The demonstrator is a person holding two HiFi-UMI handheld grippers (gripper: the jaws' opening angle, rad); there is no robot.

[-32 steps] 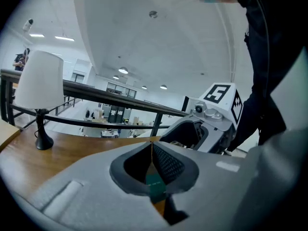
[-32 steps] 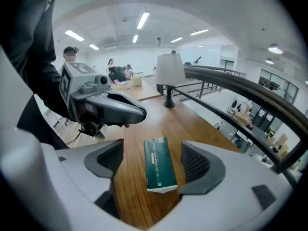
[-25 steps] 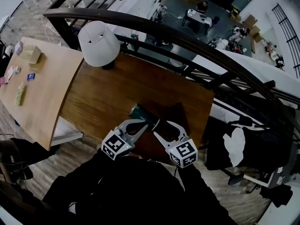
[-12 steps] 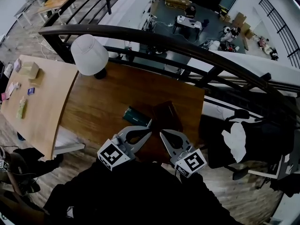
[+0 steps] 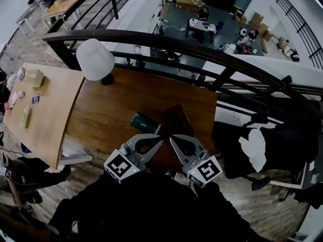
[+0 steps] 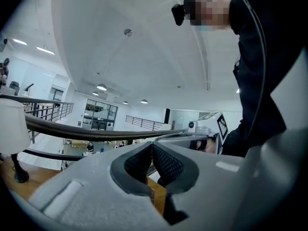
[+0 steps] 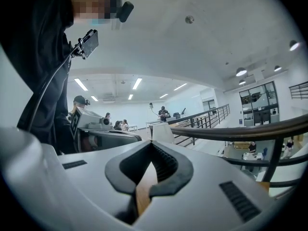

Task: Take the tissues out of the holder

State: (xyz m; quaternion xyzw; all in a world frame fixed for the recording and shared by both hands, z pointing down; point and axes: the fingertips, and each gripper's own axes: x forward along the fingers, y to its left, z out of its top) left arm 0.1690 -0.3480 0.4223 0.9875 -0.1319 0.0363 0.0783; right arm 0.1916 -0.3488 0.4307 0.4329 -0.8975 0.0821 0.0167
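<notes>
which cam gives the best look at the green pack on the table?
Head view: the green pack lies whole on the dark table, just left of the brown holder. Neither gripper view shows it; both point level, toward the railing and the hall beyond.

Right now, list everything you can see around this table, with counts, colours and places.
Dark wooden table: one, brown, centre.
Dark green flat packet: one, on that table, near its front edge.
Dark brown square holder: one, right of the packet.
White-shaded table lamp: one, table's far left corner.
Light wooden table: one, left, small items on it.
Black curved metal railing: one, beyond the tables.
Left hand-held gripper: one, grey, shut, empty.
Right hand-held gripper: one, grey, shut, empty.
</notes>
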